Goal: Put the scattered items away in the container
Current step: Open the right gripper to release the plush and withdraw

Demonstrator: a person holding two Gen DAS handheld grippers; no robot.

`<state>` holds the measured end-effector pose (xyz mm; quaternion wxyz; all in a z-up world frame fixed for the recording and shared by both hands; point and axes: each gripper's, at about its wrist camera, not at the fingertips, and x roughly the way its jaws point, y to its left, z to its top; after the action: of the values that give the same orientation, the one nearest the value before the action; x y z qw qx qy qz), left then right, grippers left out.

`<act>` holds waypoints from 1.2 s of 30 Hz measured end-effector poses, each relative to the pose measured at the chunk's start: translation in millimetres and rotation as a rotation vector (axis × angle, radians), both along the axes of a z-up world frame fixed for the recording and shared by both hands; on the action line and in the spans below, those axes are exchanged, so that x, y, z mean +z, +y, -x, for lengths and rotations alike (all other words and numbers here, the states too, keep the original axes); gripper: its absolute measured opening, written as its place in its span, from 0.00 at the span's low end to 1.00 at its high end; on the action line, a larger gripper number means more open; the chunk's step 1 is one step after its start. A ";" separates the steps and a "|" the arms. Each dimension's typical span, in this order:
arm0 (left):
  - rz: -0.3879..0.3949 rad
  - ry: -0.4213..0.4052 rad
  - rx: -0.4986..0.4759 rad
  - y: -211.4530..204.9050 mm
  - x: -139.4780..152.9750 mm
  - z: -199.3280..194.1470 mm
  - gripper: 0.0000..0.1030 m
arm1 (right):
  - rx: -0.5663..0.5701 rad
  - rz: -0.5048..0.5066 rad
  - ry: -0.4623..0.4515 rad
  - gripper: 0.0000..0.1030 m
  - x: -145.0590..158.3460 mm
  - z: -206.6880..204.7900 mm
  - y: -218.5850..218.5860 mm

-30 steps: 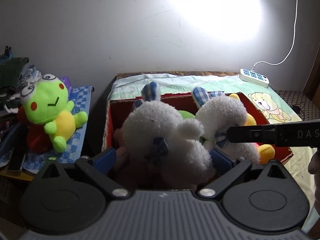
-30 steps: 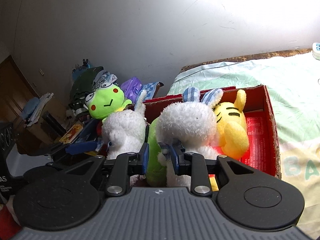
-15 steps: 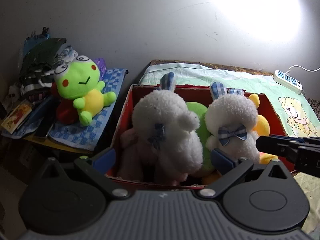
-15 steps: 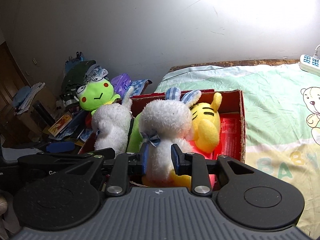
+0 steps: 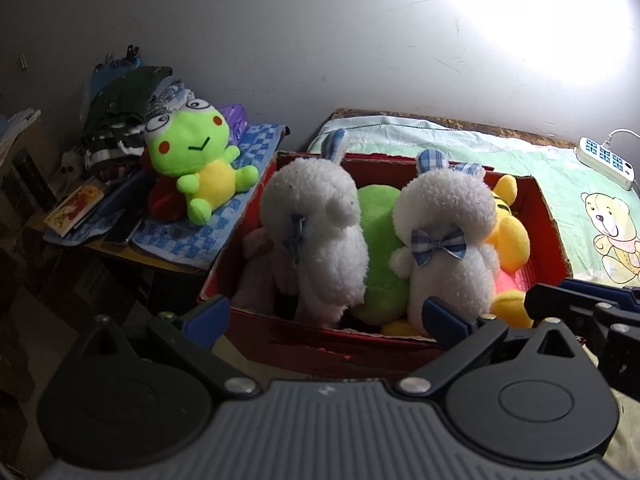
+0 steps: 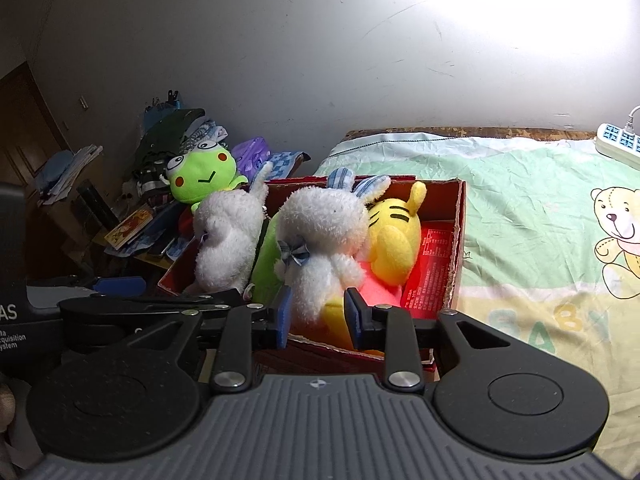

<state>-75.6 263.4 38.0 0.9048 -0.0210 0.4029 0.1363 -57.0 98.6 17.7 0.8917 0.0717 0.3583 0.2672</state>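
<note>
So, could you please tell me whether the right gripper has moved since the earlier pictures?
Yes. The right gripper has backed away from the red box, with more bedsheet showing, and its jaws have just been opening off the white rabbit.

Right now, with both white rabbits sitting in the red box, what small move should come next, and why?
Probably ease the right gripper back and clear. Its jaws have just been opening, and the right-hand white rabbit shows no pinch from the pads. That rabbit, the other white rabbit and the yellow tiger already sit in the red box.
</note>
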 end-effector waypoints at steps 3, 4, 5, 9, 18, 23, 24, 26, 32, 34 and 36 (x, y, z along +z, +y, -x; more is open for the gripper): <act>0.002 0.010 0.035 -6.0 -0.1 4.9 0.99 | 0.015 -0.001 0.007 0.31 -1.1 3.3 -3.8; 0.000 0.010 0.044 -8.4 0.5 7.2 0.99 | 0.019 -0.003 0.009 0.31 -1.5 4.3 -5.4; -0.004 0.009 0.054 -10.5 0.8 8.9 0.99 | 0.022 -0.004 0.010 0.31 -1.9 5.3 -7.0; -0.027 0.019 0.098 -17.9 -0.4 15.0 0.99 | 0.035 -0.013 0.016 0.33 -5.2 9.5 -13.0; -0.064 0.058 0.154 -34.7 -5.7 21.9 0.99 | 0.051 -0.028 0.019 0.36 -9.1 14.3 -28.0; -0.074 0.091 0.161 -40.0 -10.6 23.1 0.99 | 0.061 -0.024 0.013 0.39 -11.0 17.1 -30.4; -0.076 0.105 0.157 -40.4 -11.9 22.3 0.99 | 0.061 -0.023 0.013 0.39 -10.9 17.8 -30.1; -0.081 0.122 0.148 -41.2 -13.1 21.4 0.99 | 0.060 -0.022 0.009 0.40 -9.4 19.8 -29.3; -0.051 0.094 0.112 -35.3 -8.3 20.7 0.99 | -0.017 -0.010 -0.021 0.69 -0.9 25.9 -28.1; -0.039 0.080 0.090 -30.8 -6.5 19.8 0.99 | -0.051 0.000 -0.040 0.71 4.2 29.2 -26.8; -0.019 0.069 0.059 -25.9 -4.5 18.4 0.99 | -0.095 0.014 -0.064 0.79 10.4 33.8 -22.8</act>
<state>-93.9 237.5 33.5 0.8862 -0.0197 0.4316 0.1673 -90.8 75.9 28.1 0.9149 0.0740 0.3275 0.2240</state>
